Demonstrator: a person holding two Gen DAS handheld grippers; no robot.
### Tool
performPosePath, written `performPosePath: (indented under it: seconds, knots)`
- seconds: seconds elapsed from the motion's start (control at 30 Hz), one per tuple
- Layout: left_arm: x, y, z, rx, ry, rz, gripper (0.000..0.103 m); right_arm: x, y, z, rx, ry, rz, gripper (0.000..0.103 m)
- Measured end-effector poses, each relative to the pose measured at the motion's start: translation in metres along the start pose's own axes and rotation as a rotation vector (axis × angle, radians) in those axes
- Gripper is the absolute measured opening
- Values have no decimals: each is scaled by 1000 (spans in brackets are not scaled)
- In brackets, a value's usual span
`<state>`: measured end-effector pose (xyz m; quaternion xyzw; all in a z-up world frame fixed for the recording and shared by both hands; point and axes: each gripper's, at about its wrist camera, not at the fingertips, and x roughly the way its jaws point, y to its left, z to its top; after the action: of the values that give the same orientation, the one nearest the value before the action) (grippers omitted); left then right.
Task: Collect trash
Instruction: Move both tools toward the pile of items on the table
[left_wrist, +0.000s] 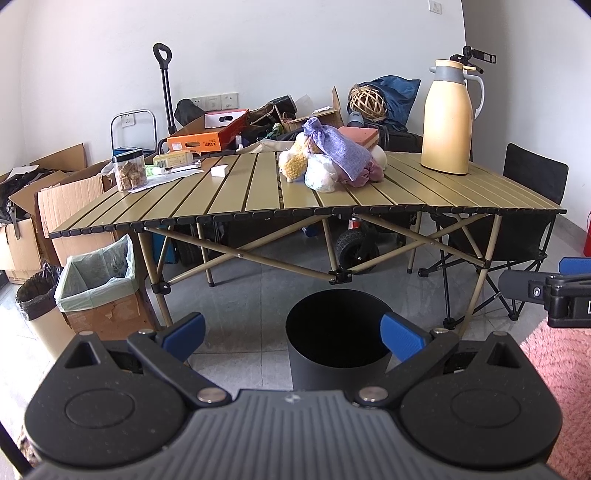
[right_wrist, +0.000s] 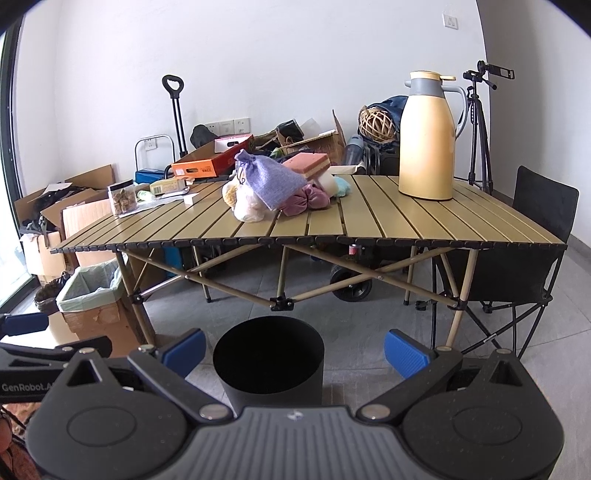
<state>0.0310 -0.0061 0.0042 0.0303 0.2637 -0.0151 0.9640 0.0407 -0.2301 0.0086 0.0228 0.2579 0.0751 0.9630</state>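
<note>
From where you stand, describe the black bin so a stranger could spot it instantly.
Start at the slatted folding table. On the floor in front of its near edge stands the black bin, a plain round tub. Unlike the bag-lined cardboard box at the table's left leg, it is unlined and dark inside.

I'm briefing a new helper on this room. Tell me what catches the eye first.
A tall yellow jug stands on the right of the slatted table. A heap of bags topped by a purple pouch lies mid-table. On the floor in front stands a black bin, seen between both open grippers.
</note>
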Motion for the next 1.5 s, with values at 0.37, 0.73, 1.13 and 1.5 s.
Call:
performPosePath:
  seconds: [0.37, 0.73, 1.13, 1.5]
  knots:
    - [30, 2, 21, -6, 0, 7, 103, 31, -2, 15, -4, -11, 2, 103]
    - [67, 2, 49, -2, -19, 8, 103, 69, -8, 38, 9, -21, 0, 103]
    - [118, 3, 83, 8, -37, 17, 103, 113, -16, 68, 10, -72, 2, 103]
    - [170, 0, 111, 21, -60, 18, 103, 157, -27, 93, 15, -122, -2, 103]
